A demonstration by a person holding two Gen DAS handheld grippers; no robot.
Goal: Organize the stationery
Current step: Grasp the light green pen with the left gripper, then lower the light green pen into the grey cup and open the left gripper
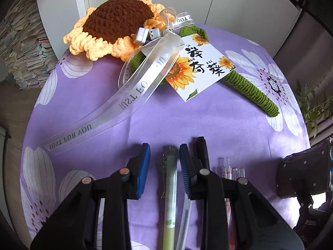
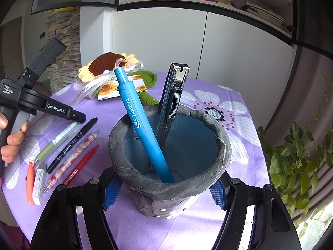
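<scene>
You have a table under a purple cloth (image 1: 208, 125) printed with big white flowers. At its far side lies a crocheted sunflower (image 1: 116, 29), its green stem (image 1: 256, 91) running off to the right, with a sunflower card (image 1: 197, 70) and a clear ribbon (image 1: 133, 95) trailing across the cloth toward you. Nearer, a row of pens lies side by side: a green pen (image 2: 56, 140), a black marker (image 2: 73, 142), a patterned pen (image 2: 72, 158) and a red pen (image 2: 82, 164). Just beside their near ends sit an eraser (image 2: 39, 184) and an orange cutter (image 2: 29, 184). To the right of the row, a grey pot (image 2: 170, 179) stands upright on the cloth.
</scene>
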